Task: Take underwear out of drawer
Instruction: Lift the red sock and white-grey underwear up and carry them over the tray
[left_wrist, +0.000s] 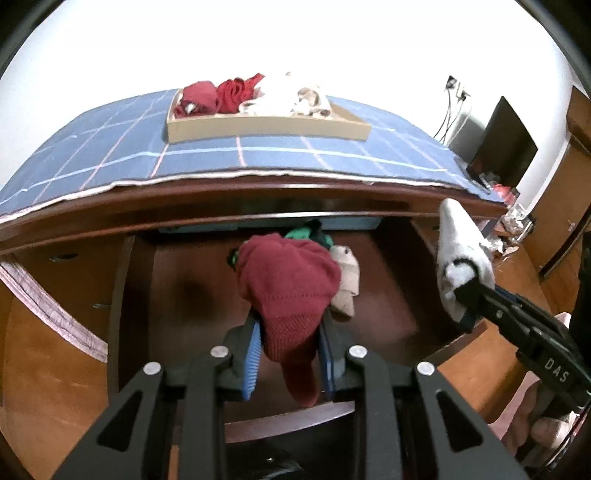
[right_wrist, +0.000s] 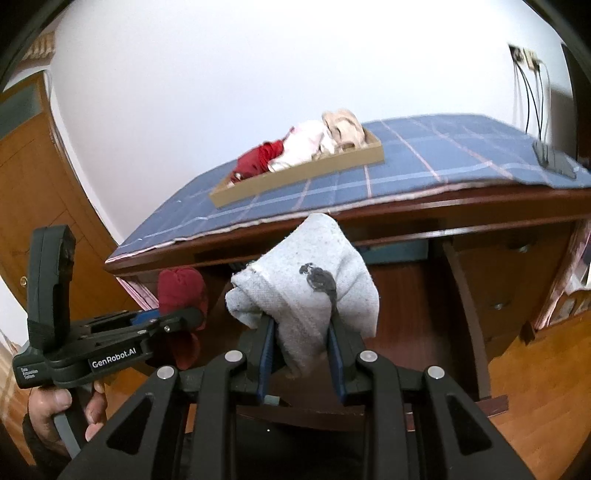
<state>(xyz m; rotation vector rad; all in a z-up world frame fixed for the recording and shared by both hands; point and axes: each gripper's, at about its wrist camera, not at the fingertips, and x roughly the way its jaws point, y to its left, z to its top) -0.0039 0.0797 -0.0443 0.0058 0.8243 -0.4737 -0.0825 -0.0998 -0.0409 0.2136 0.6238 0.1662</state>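
Note:
My left gripper (left_wrist: 290, 343) is shut on a dark red piece of underwear (left_wrist: 288, 288), which bulges above the blue pads and hangs down below them, over the open wooden drawer (left_wrist: 184, 291). A beige garment (left_wrist: 345, 284) and a green one (left_wrist: 306, 234) lie in the drawer behind it. My right gripper (right_wrist: 301, 343) is shut on a grey-white garment with a dark print (right_wrist: 314, 284), held up in front of the desk edge. Each gripper shows in the other's view: the right one (left_wrist: 461, 291) with the white cloth, the left one (right_wrist: 188, 317) with the red cloth.
A cardboard tray (left_wrist: 266, 129) with red, white and beige garments sits on the blue checked cloth (left_wrist: 110, 147) on the desk top. A dark monitor (left_wrist: 502, 144) and cables stand at the far right. A hand (right_wrist: 55, 406) grips the left handle. Wooden floor lies either side.

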